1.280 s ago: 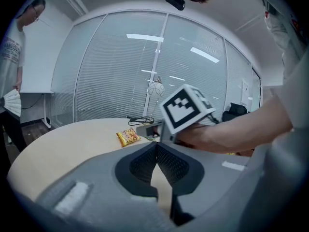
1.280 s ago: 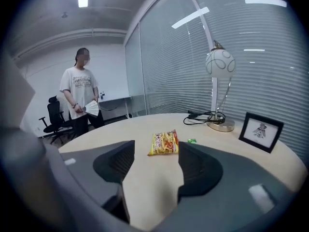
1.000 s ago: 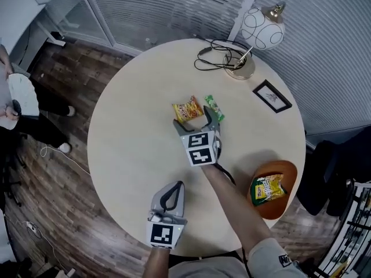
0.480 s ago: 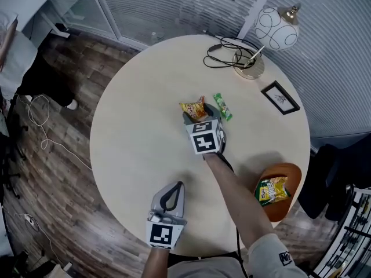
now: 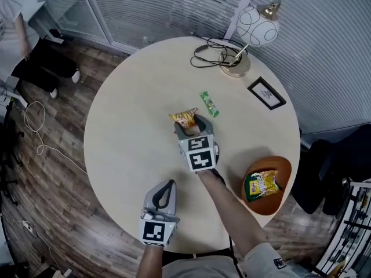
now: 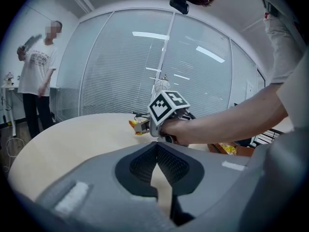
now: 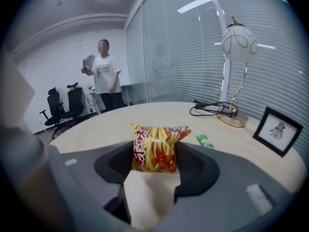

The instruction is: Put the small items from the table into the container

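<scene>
Your right tool [image 7: 153,164] is closing on the bag [image 7: 155,146], pads pressing both sides (bag upright, mid-counter [image 5: 127,132]); the bowl [image 5: 285,168] lies rightward, nearer you; left tool [image 6: 157,153] clenched, empty.

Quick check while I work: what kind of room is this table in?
Most likely an office meeting room: glass walls with blinds, office chairs in the background, and a round table with a lamp.

chip bag [image 7: 155,149] upright; green bar [image 7: 204,140] flat.
</scene>
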`<state>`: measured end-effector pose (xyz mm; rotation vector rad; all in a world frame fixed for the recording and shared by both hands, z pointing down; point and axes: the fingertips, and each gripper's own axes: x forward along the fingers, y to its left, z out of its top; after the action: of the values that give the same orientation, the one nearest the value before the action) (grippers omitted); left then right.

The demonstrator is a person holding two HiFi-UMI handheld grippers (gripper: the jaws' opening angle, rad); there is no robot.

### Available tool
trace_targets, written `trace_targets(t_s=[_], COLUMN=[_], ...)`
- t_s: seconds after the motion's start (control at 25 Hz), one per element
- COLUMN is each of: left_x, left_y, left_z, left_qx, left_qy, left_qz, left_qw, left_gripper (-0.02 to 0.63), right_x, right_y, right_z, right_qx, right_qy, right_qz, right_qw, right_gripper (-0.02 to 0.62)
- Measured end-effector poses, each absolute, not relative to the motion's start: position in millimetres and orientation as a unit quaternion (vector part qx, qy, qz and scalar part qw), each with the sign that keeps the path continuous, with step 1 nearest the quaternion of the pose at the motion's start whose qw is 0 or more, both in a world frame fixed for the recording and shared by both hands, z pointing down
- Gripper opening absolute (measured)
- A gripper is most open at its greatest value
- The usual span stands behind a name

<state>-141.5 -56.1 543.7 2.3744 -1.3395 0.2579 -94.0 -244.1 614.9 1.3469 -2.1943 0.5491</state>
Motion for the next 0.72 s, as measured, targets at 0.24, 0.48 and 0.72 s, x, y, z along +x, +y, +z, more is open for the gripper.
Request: trace_targets(t_s=[0.24, 0.48, 0.72], left_x=[-120, -80, -37], left_y=[-39, -25, -5], left_z=[533, 517, 505], left_qx=[0.863, 0.891, 0.910], left_qy=[-0.447, -0.400, -0.353], left_qz=[0.114, 0.096, 0.105], left_qw=[0.205, 0.191, 0.189], left_gripper=[-0.006, -0.006, -0.006], right_x=[-58, 18, 149], right_y=[-155, -61, 29], right_z=[543, 483, 505], right_qx=[0.520, 0.582, 0.675], right_qy=[-0.808, -0.777, -0.684], right_qz=[0.196, 0.172, 0.196], right_qw=[0.195, 0.169, 0.197], right_gripper=[0.256, 0.256, 0.258])
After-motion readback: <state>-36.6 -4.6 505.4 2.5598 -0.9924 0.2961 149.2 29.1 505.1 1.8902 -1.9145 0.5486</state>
